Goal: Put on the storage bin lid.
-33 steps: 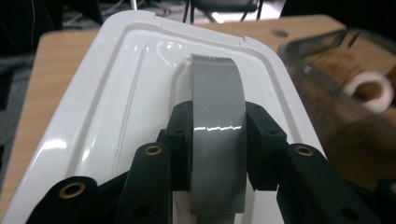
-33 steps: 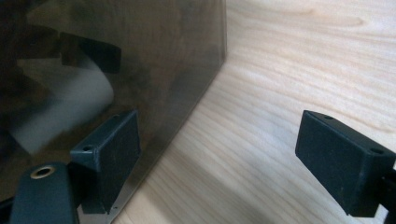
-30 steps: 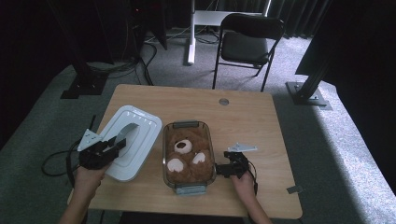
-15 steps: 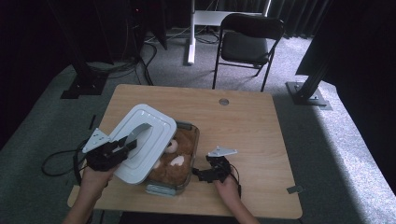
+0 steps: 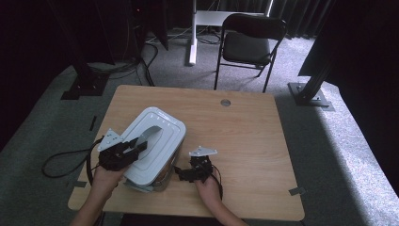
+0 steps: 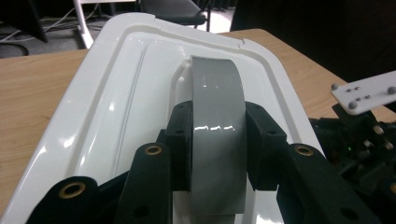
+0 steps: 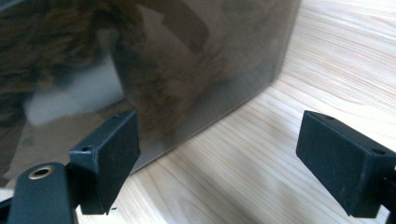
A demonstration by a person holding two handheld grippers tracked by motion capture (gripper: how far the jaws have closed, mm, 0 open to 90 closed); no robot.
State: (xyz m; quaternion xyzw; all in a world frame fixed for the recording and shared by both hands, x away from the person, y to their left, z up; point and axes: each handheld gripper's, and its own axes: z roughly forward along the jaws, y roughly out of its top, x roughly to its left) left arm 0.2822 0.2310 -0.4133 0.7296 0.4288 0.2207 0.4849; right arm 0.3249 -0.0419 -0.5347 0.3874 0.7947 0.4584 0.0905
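The wooden bench [image 5: 244, 136] carries a clear glass container [image 5: 162, 178] with a white lid [image 5: 157, 141] lying tilted over its top. The left gripper [image 5: 136, 143] is clamped on the lid's grey arched handle [image 6: 217, 135], its black pads pressing both sides of the strap, so the lid sits directly ahead of and beneath that gripper. The left gripper view shows this clamp up close, which the high view gives only as a dark shape over the lid. The right gripper [image 5: 181, 172] stands wide apart with nothing between its jaws, just beside the container's side; the right gripper view shows the glass wall [image 7: 154, 70] and brown contents with pale patches behind it (hidden under the lid from above), the left jaw close to the glass and bare wood ahead. A second ago the lid lay flat beside the open container to the left; now it covers it, and both hands have shifted leftward. No writing can be read.
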